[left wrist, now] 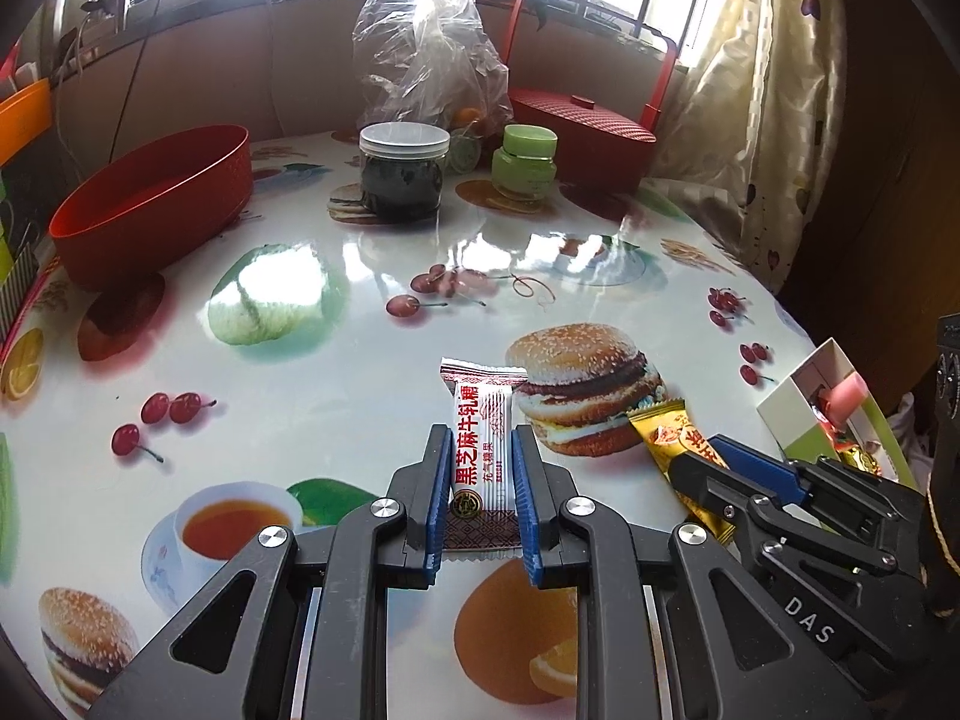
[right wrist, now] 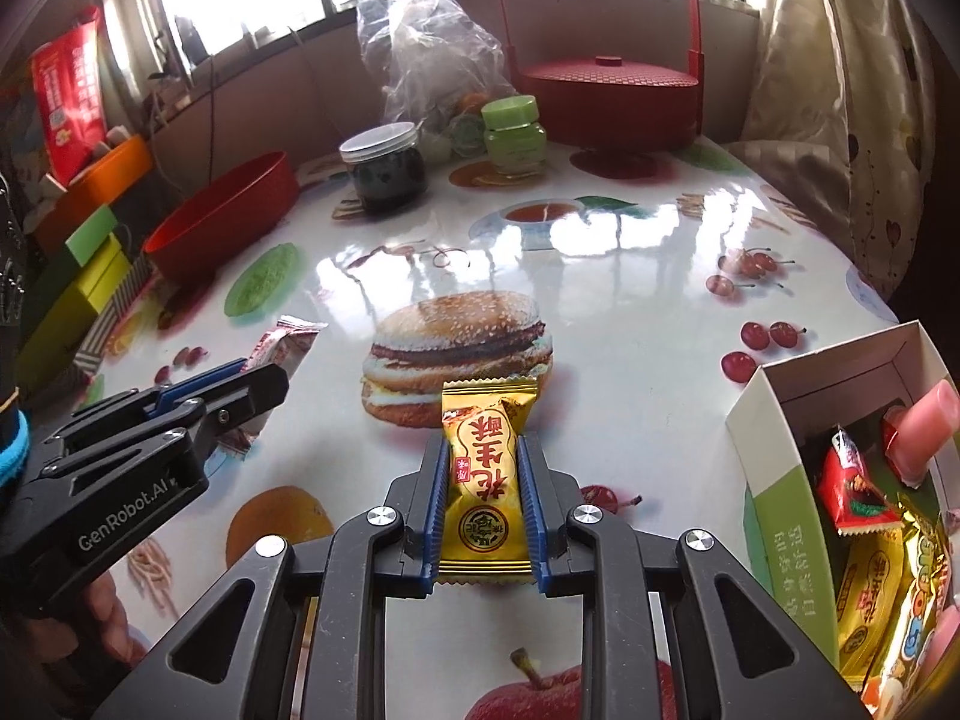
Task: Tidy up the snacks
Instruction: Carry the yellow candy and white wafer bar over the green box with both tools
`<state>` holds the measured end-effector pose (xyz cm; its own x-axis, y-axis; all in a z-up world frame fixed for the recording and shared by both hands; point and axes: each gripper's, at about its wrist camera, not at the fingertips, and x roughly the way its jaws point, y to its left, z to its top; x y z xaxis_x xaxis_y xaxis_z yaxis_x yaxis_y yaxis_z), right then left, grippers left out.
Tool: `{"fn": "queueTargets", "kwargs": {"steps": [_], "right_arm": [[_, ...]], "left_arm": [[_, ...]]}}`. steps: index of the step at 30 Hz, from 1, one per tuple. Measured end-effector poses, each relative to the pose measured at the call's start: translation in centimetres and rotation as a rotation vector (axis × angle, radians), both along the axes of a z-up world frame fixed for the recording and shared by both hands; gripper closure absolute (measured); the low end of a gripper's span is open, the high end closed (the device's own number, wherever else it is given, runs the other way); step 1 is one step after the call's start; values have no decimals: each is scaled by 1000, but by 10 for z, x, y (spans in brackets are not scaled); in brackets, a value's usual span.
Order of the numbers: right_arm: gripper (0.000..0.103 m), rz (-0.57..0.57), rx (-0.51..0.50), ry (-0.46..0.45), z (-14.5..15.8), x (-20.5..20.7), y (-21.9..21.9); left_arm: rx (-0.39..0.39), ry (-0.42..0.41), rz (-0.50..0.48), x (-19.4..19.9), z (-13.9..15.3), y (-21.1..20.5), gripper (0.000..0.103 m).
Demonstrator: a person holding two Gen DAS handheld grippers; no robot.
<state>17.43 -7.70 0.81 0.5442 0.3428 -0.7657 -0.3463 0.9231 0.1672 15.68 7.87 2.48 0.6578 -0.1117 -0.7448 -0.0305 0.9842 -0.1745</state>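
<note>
Well, the left gripper [left wrist: 480,438] is clamped on a white-and-maroon sesame nougat packet [left wrist: 480,450] left of the printed burger [right wrist: 456,354] on the glossy tablecloth [left wrist: 360,372]; the right gripper [right wrist: 483,450] pinches a flat gold foil candy packet [right wrist: 485,480] just below it, beside the open white-and-green cardboard box [right wrist: 774,480].

White-and-maroon candy wrapper [left wrist: 480,450], gold candy wrapper [right wrist: 487,480], red bowl [left wrist: 153,204], glossy white tablecloth [left wrist: 336,360] printed with burgers, cherries.

both grippers: black angular linkage arms, silver round screws, ribbed blue pads; left gripper [right wrist: 258,387] lettered "genrobot.ai", blue cuff behind it
</note>
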Motion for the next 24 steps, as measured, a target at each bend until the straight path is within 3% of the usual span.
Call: {"fn": "queueTargets", "kwargs": {"steps": [24], "right_arm": [[82,-57,37,-76,35,-34,-43]], "left_arm": [[-6,-61,-83,-28,33,-38,82]]}}
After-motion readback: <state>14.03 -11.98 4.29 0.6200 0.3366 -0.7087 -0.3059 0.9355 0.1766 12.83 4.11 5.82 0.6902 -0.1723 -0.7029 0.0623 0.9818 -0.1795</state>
